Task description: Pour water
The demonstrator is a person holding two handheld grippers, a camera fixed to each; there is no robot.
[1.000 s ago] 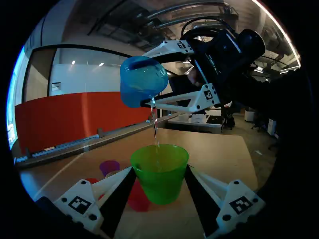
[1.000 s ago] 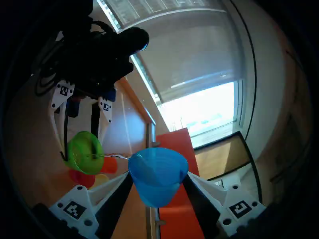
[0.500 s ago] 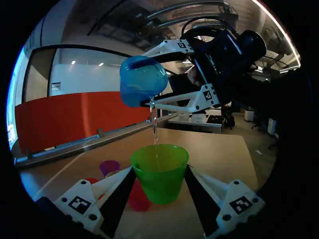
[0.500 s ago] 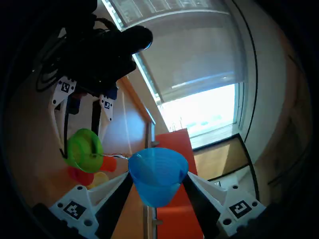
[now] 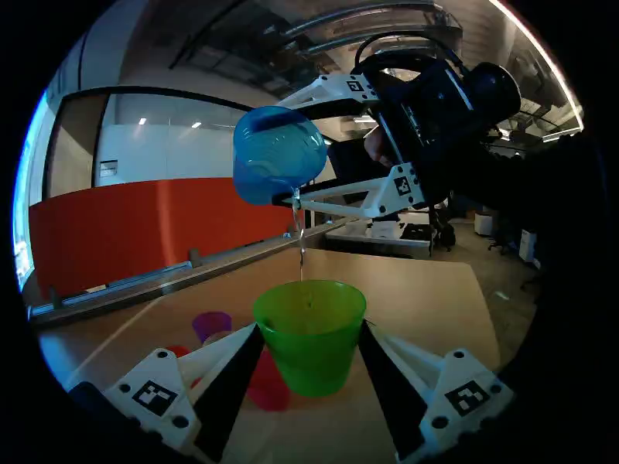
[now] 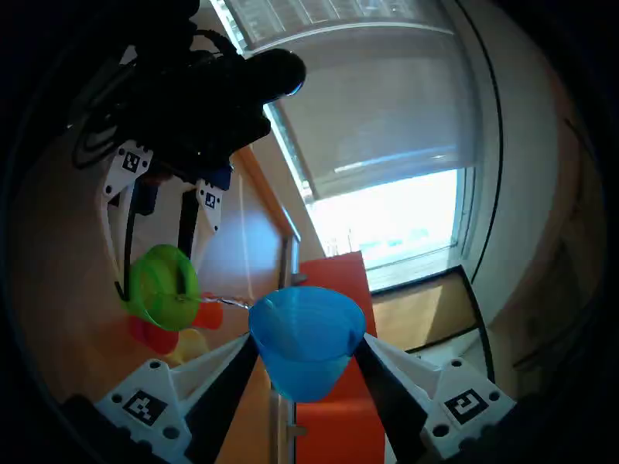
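1. The left hand-held gripper [image 5: 309, 331] is closed on the green cup [image 5: 309, 356]. One finger presses each side, and the cup stands upright between them, just ahead of the camera and above the bench [image 5: 441, 301].
2. In the right gripper view, the right hand-held gripper [image 6: 306, 340] clamps the blue cup [image 6: 306, 352] the same way, with a finger on either side of its wall.
3. In the left gripper view, a red cup [image 5: 267, 383] sits on the bench just behind the green cup and partly hidden by it. A purple cup [image 5: 211, 323] stands a little farther off to the left.
4. Higher up in that view, the blue cup is tipped over directly above the green cup, with its lip turned down. A thin stream of water [image 5: 299, 240] falls from the lip into the green cup's open mouth. The two cups are apart, with only the water between them.
5. Farthest back, an orange wall panel [image 5: 116, 224] runs along the far edge of the bench.
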